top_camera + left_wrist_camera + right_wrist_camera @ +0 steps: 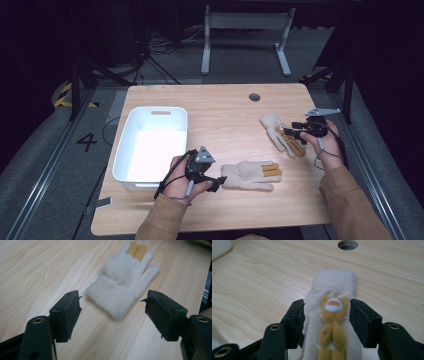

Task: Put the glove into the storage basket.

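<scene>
Two cream fleece gloves lie on the wooden table (pixel 225 112). The near glove (pixel 250 175) (pixel 122 277) lies flat with its cuff toward my left gripper (pixel 218 181) (pixel 112 300), which stands open just short of that cuff. Tan fingers show at its far end. The far glove (pixel 277 131) (pixel 334 280) carries a tan bear figure on top. My right gripper (pixel 289 132) (pixel 327 307) is open and straddles this glove, one pad at each side of the bear's face, without squeezing it.
A white plastic bin (pixel 131 125) with nothing in it stands at the table's left, close to my left hand. A round cable hole (pixel 254 97) (pixel 347 244) sits near the far edge. Bare wood lies between the two gloves.
</scene>
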Motion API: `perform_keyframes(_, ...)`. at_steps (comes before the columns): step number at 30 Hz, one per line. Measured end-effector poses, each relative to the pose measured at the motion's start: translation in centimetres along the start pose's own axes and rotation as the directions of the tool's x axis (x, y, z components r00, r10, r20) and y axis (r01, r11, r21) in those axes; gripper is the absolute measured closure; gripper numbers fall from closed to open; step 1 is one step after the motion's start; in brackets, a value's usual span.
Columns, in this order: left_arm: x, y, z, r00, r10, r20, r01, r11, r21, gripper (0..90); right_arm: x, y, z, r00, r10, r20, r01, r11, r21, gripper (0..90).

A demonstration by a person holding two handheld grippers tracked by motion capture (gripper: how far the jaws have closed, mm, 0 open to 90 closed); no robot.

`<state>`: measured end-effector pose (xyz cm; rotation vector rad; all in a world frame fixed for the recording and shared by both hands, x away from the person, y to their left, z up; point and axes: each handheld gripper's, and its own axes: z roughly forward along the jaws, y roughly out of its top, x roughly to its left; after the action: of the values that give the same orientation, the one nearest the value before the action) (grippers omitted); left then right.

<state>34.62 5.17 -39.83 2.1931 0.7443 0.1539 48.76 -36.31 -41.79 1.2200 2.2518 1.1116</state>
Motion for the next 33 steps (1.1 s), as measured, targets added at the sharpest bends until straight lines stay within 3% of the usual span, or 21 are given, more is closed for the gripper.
perform_keyframes(7,0.0,-0.1,-0.1,1.0,-0.002,-0.004,0.002,1.0,0.003,29.1,0.2,-0.9,2.2,0.9976,-0.014,0.068,0.011,0.999,0.037,46.8)
perform_keyframes(11,-0.1,-0.1,0.0,1.0,0.004,-0.002,-0.004,1.0,0.005,29.0,0.1,-1.3,2.6,0.9968,-0.005,0.079,0.001,0.999,0.047,46.4)
perform_keyframes(17,-0.1,-0.2,0.0,0.9999,-0.003,-0.011,0.003,0.9998,0.022,29.0,0.4,-1.7,3.7,0.9947,-0.031,0.098,0.023,0.997,0.078,46.1)
perform_keyframes(20,-0.2,-0.2,0.1,1.0,-0.004,-0.007,0.005,0.9997,0.022,29.0,0.4,-1.8,3.8,0.9943,-0.02,0.105,0.013,0.998,0.069,47.0)
perform_keyframes(22,-0.2,-0.2,0.2,1.0,-0.004,-0.006,0.004,0.9997,0.023,28.9,0.4,-1.8,3.8,0.9936,-0.027,0.109,0.02,0.997,0.073,51.6)
perform_keyframes(23,-0.3,-0.2,0.3,1.0,-0.005,-0.005,0.005,0.9997,0.024,28.9,0.5,-1.8,3.8,0.9943,-0.04,0.099,0.033,0.997,0.076,61.0)
perform_keyframes(26,-0.3,-0.2,0.3,1.0,-0.005,-0.004,0.005,0.9997,0.023,28.9,0.6,-1.7,3.6,0.9943,-0.05,0.094,0.042,0.995,0.086,68.1)
perform_keyframes(33,-0.1,-0.2,0.3,1.0,-0.004,-0.004,0.004,0.9997,0.023,28.9,0.4,-1.5,3.2,0.9956,-0.055,0.077,0.049,0.996,0.078,73.0)
